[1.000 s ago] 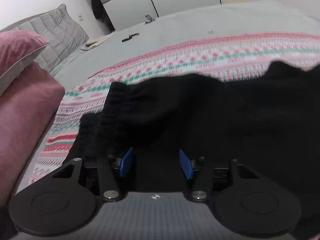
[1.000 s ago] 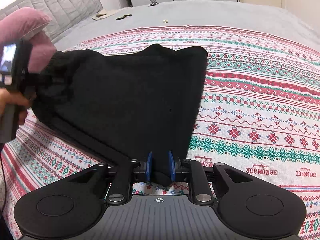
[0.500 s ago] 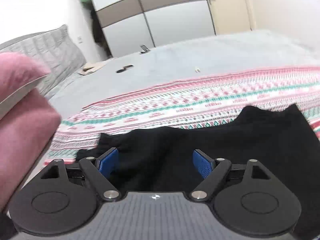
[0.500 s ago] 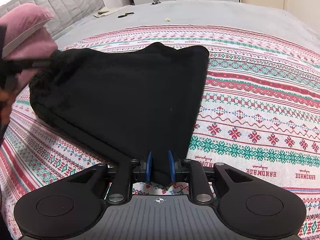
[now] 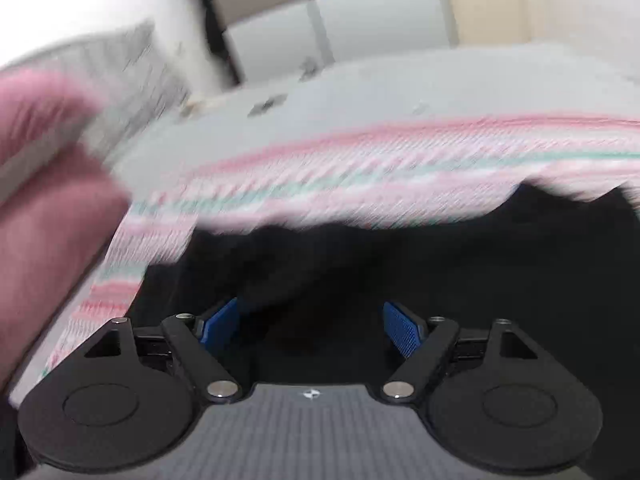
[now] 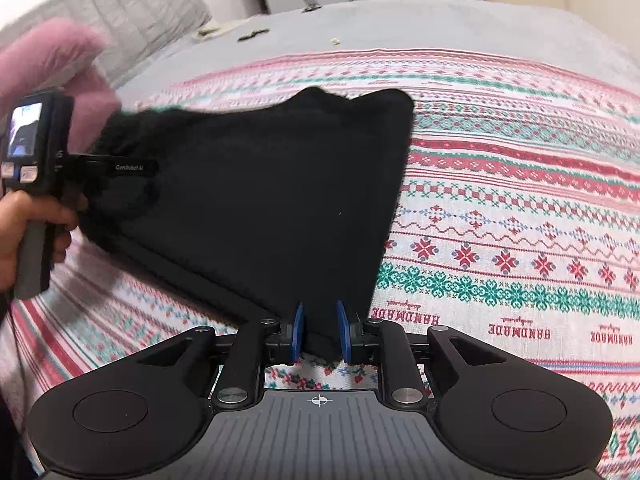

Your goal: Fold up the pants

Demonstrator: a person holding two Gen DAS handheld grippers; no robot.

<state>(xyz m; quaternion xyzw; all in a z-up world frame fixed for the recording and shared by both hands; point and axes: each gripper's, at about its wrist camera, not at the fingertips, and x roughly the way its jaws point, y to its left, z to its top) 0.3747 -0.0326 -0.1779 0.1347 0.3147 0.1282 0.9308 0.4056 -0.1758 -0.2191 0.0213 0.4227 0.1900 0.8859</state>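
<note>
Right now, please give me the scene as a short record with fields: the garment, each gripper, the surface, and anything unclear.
garment: black pants, lying partly folded on the bed
right gripper: jaws shut on the near edge of the pants
left gripper: jaws open, over the pants, holding nothing
surface: patterned blanket over a grey bedcover
beside: pink pillow at the left
unclear: left wrist view is motion-blurred
</note>
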